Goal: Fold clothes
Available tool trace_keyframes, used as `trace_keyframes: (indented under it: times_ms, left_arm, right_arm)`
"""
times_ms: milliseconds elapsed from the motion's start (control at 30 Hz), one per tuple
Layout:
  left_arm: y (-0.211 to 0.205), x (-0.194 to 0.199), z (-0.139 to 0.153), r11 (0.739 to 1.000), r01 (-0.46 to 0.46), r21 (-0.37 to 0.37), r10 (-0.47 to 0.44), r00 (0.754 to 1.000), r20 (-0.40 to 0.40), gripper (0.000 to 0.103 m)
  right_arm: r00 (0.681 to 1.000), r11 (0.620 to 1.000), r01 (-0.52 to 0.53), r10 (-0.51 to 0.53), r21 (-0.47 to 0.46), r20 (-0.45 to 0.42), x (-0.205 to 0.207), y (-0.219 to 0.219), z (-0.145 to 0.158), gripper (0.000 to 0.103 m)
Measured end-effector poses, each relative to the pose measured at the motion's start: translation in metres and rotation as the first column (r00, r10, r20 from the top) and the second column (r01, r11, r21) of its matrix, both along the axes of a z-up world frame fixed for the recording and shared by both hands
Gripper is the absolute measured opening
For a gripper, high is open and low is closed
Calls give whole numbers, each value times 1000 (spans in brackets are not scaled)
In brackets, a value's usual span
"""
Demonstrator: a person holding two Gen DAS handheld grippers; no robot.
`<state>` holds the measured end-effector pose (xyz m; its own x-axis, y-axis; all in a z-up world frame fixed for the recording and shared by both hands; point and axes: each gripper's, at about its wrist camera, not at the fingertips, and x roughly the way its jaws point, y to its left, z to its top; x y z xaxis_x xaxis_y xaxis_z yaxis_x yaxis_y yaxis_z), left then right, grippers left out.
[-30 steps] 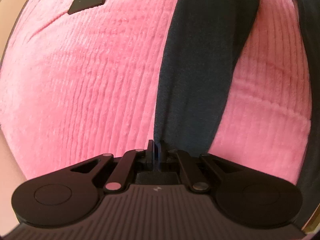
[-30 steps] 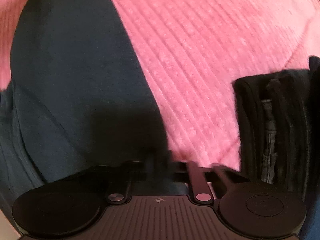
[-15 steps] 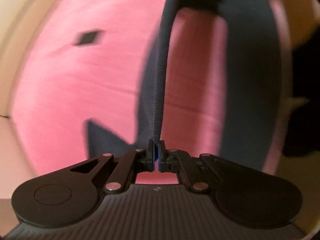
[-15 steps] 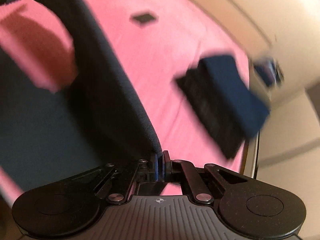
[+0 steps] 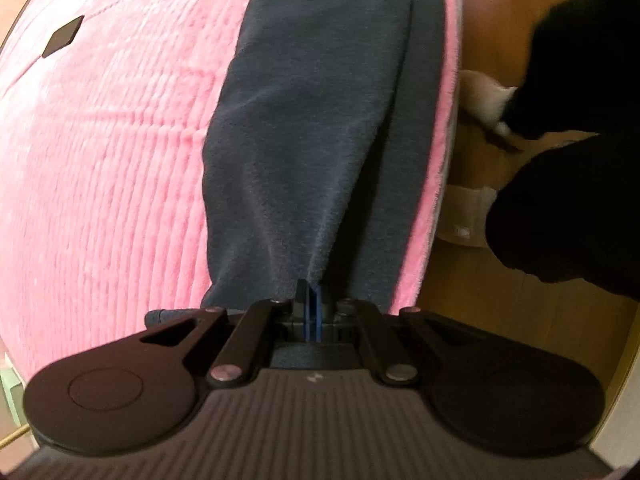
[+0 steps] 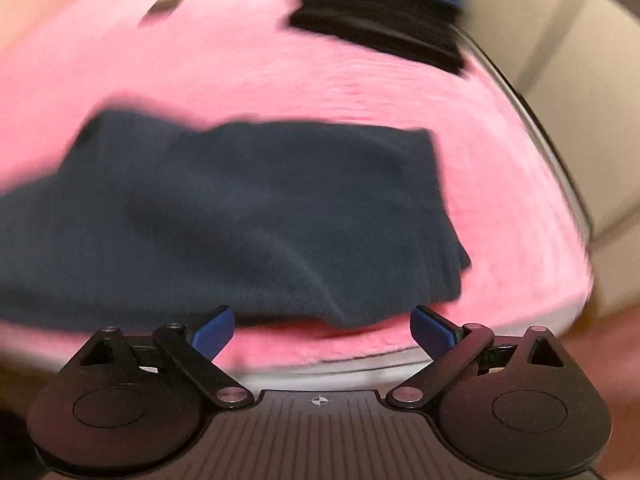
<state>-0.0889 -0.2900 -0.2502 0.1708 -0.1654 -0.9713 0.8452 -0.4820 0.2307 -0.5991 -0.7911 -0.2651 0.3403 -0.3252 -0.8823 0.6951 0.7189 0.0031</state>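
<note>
**Navy garment laid out on pink blanket, one claw pinching, one spread**

The left claw is pressed together on the near edge of the navy garment, which stretches away over the ribbed pink blanket. The right claw stands spread, just short of the cloth. A stack of folded dark clothes lies far right; a small dark patch sits far left.

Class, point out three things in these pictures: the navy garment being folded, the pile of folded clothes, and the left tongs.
navy garment [image 6: 256,216]: right wrist view, middle of the cloth.
pile of folded clothes [image 6: 380,12]: right wrist view, side of the pile.
left tongs [image 5: 313,300]: left wrist view, between the shut tips.
</note>
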Motion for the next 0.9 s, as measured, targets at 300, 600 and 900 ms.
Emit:
trace_keyframes:
  times_ms: [300,600,900]
  left_arm:
    - [-34,-17,-2,997,-42,68,34,993,117,1]
    - [-43,-43,26,997,-77,29,68,971,230,1]
    - [-46,-70,-13,987,-105,121,69,962,266,2]
  right_arm:
    - [764,793,478,-587,376,267,-69,-98,-48,33]
    - [797,898,348,-435,270,419,-86,-130,23,7]
    - [867,879,413,-460,241,192,-90,-135,-20,78]
